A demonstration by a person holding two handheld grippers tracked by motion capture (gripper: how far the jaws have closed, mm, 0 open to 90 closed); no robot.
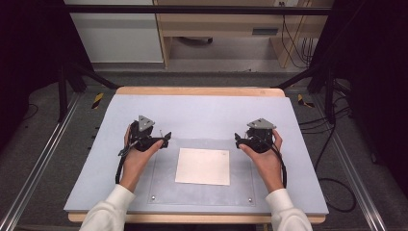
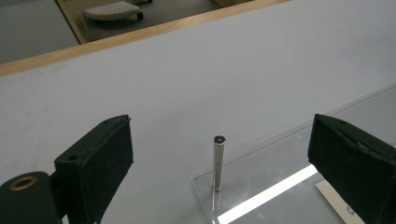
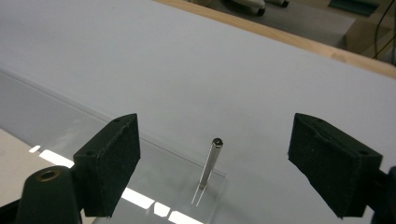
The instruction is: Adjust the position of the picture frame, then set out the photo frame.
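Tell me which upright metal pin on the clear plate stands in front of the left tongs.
The pin at the far left corner of the clear plate; the open left tongs face it. The other pin, at the far right corner, faces the right tongs.

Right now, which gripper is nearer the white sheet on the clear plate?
Left, but only slightly. The left gripper sits just off the white sheet's far-left corner; the right gripper is a bit farther off its far-right corner. Both are open.

High view overhead; gripper views close, table-level.
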